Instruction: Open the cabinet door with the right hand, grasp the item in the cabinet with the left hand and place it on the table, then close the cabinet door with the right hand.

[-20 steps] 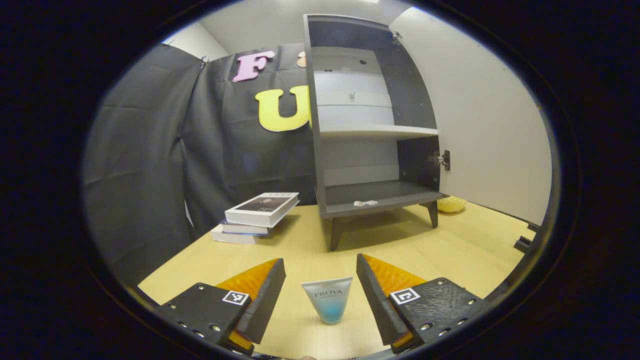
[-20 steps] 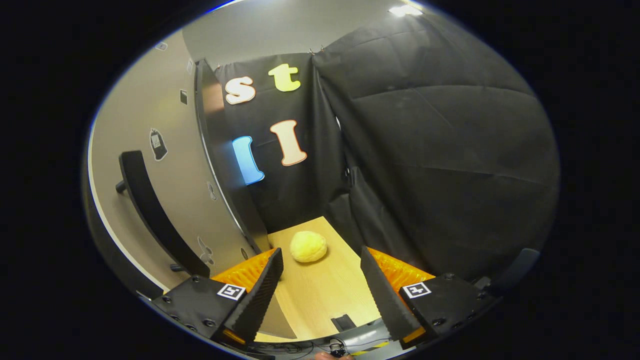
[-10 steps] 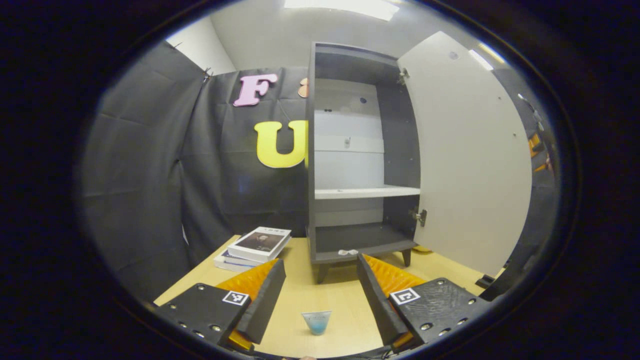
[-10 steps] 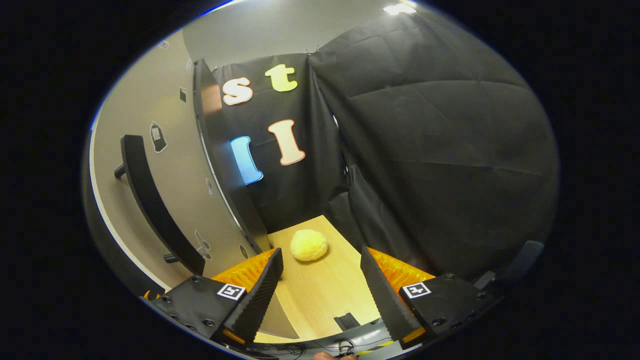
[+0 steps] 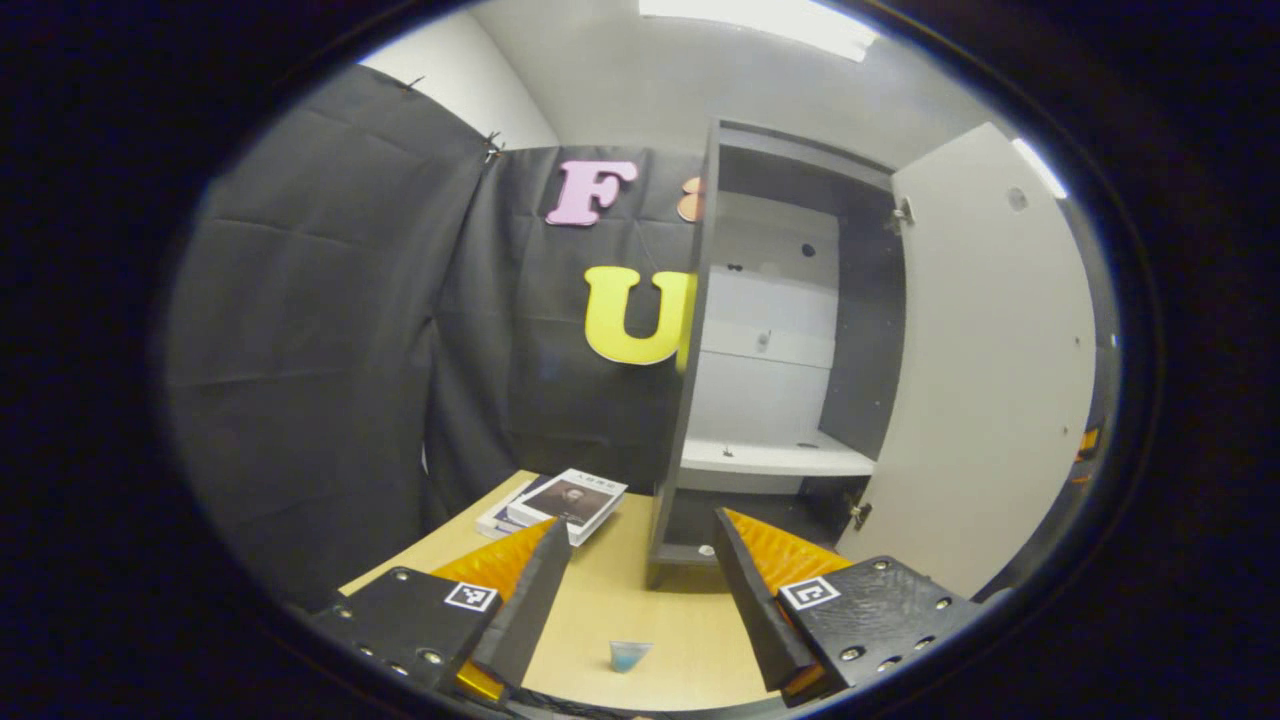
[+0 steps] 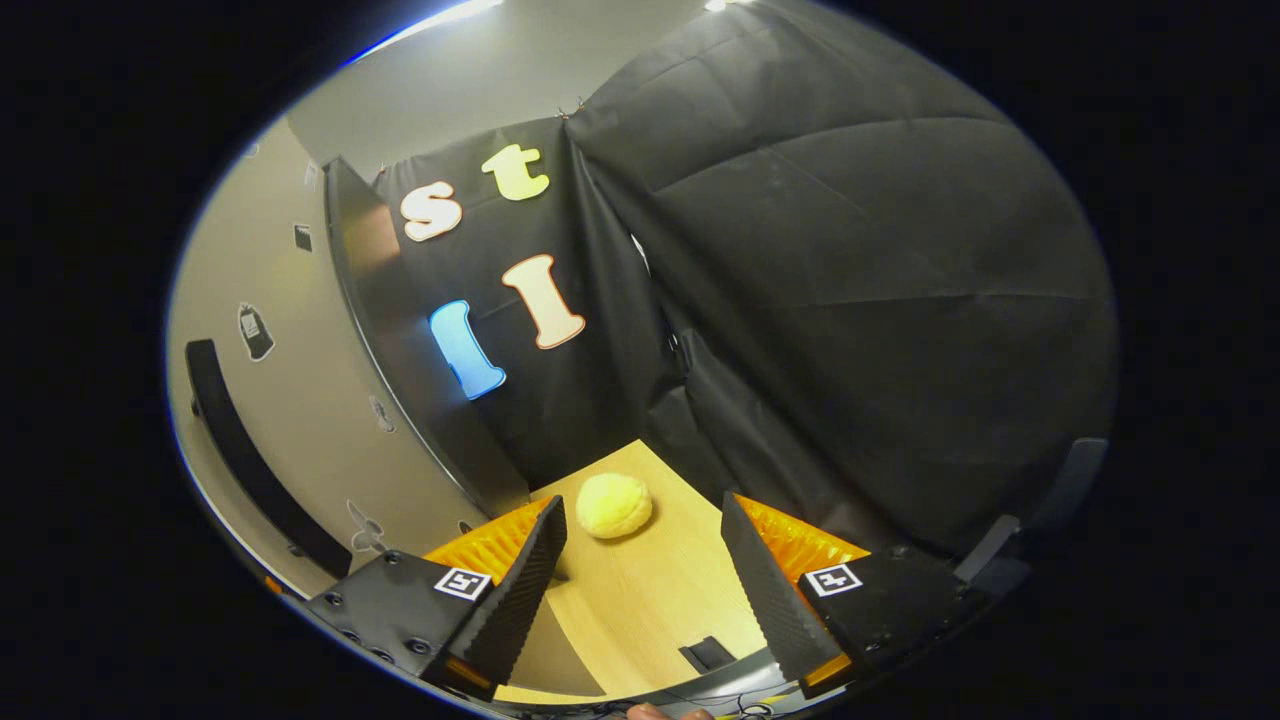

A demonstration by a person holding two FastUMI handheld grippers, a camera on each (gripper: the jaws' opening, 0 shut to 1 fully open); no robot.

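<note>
Tube (image 5: pixel 628 655) on table (image 5: pixel 600 600) before cabinet (image 5: pixel 760 400), books (image 5: pixel 565 502) left.

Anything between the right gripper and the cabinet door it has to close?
Nothing visible. The open right gripper sits beside the cabinet door, with its dark handle unobstructed; the yellow ball lies on the table, off the door.

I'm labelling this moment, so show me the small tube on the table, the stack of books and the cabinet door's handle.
tube (image 5: pixel 628 655), left gripper view, middle of its body.
stack of books (image 5: pixel 570 500), left gripper view, top cover.
handle (image 6: pixel 245 455), right gripper view, middle of the bar.
</note>
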